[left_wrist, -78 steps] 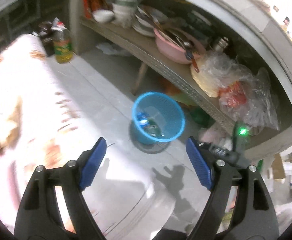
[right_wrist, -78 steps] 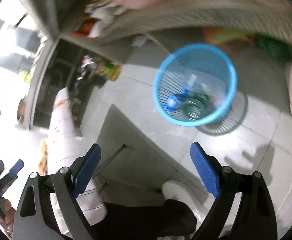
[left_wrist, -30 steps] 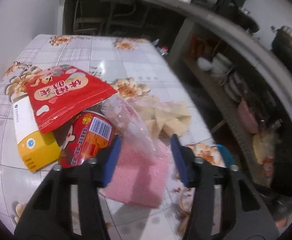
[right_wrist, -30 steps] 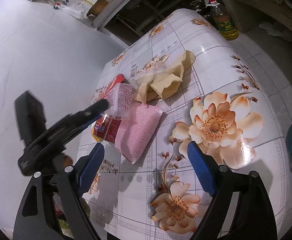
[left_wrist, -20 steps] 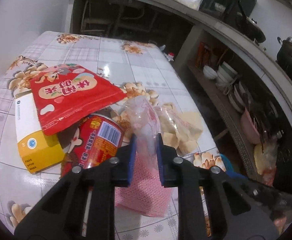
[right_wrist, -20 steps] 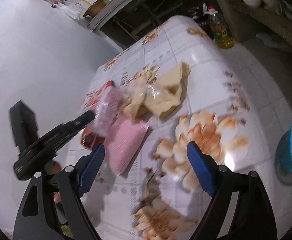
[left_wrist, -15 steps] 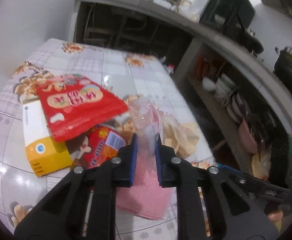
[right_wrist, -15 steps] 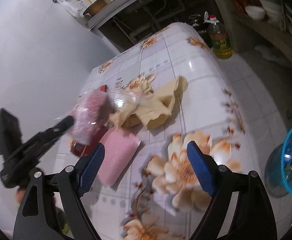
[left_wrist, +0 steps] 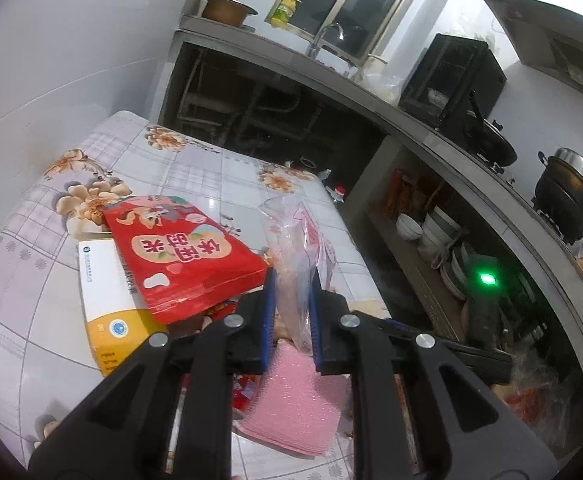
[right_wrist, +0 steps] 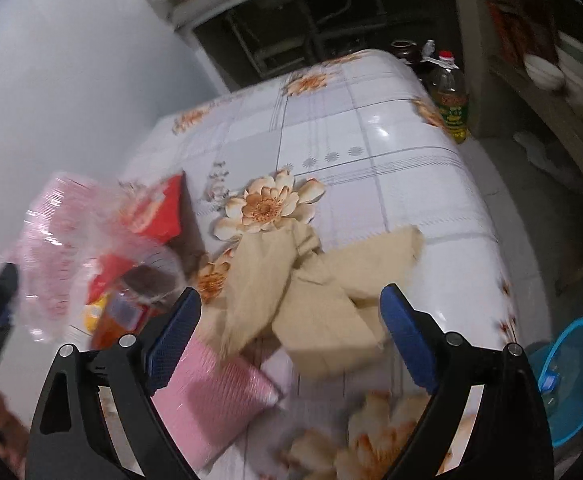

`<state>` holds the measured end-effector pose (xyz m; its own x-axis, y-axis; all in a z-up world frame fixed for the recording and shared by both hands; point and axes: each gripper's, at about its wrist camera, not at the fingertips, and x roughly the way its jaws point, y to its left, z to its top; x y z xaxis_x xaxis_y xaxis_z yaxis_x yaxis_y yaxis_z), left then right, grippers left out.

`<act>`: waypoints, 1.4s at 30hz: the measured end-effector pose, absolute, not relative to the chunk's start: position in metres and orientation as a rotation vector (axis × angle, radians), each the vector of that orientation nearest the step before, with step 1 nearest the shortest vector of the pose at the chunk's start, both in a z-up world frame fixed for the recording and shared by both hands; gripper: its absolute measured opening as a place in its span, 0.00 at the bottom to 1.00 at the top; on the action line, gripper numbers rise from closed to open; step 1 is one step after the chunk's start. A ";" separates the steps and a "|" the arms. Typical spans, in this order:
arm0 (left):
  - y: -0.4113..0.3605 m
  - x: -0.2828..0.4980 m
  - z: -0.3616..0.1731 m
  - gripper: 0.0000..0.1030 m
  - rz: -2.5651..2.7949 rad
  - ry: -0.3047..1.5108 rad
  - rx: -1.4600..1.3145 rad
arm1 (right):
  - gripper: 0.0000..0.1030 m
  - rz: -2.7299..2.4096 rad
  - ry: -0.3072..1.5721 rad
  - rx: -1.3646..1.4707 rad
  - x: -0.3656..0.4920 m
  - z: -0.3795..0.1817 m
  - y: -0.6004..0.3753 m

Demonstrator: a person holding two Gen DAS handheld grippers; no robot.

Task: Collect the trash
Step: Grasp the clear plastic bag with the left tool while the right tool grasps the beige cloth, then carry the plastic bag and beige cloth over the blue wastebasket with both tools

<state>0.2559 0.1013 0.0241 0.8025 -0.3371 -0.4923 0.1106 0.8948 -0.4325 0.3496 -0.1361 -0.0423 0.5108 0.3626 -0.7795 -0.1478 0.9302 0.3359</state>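
Since a second ago the left gripper (left_wrist: 291,304) is clenching the flimsy, slippery plastic bag (left_wrist: 295,240), lifting it above the bench (left_wrist: 195,168); right gripper (right_wrist: 289,336) fingers are widening, empty, over crumpled paper (right_wrist: 311,288).

We see a white table cover (left_wrist: 195,168) w/ grey grid lines & orange-beige flowers. On it: red snack pouch (left_wrist: 179,252) w/ white lettering, white-and-yellow box (left_wrist: 107,304), pink cloth (left_wrist: 291,408), beige crumpled paper (right_wrist: 311,292), red can (right_wrist: 119,312) w/ yellow bits. Clear plastic bag (left_wrist: 295,256) has pink-red print. Gripper pads (right_wrist: 407,336) are blue on black frames. Bin (right_wrist: 571,380) is light blue mesh; oil bottle (right_wrist: 451,100) is yellowish w/ red cap
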 end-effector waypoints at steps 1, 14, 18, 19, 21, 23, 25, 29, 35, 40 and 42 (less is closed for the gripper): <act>0.103 0.256 0.023 0.13 -0.244 0.595 -0.404 | 0.86 0.288 1.005 0.207 0.356 -0.047 -0.130; 0.115 0.256 0.011 0.13 -0.241 0.614 -0.432 | 0.42 0.157 1.046 0.114 0.358 -0.068 -0.130; 0.114 0.253 0.010 0.13 -0.246 0.617 -0.432 | 0.28 0.133 1.047 0.136 0.350 -0.068 -0.141; 0.113 0.252 0.010 0.13 -0.247 0.619 -0.430 | 0.24 0.131 1.049 0.146 0.349 -0.069 -0.145; 0.111 0.249 0.009 0.13 -0.253 0.623 -0.427 | 0.19 0.128 1.053 0.176 0.346 -0.069 -0.151; 0.109 0.247 0.009 0.13 -0.261 0.625 -0.421 | 0.15 0.124 1.051 0.200 0.340 -0.068 -0.156; 0.106 0.245 0.009 0.13 -0.272 0.624 -0.414 | 0.13 0.121 1.040 0.218 0.332 -0.065 -0.161; 0.099 0.238 0.013 0.13 -0.297 0.618 -0.398 | 0.12 0.120 1.017 0.261 0.313 -0.058 -0.173; 0.087 0.230 0.018 0.13 -0.331 0.613 -0.380 | 0.12 0.124 0.968 0.358 0.280 -0.042 -0.196; 0.077 0.223 0.024 0.13 -0.359 0.603 -0.364 | 0.12 0.116 0.935 0.423 0.253 -0.033 -0.209; 0.074 0.222 0.026 0.13 -0.370 0.603 -0.361 | 0.12 0.112 0.919 0.456 0.243 -0.031 -0.214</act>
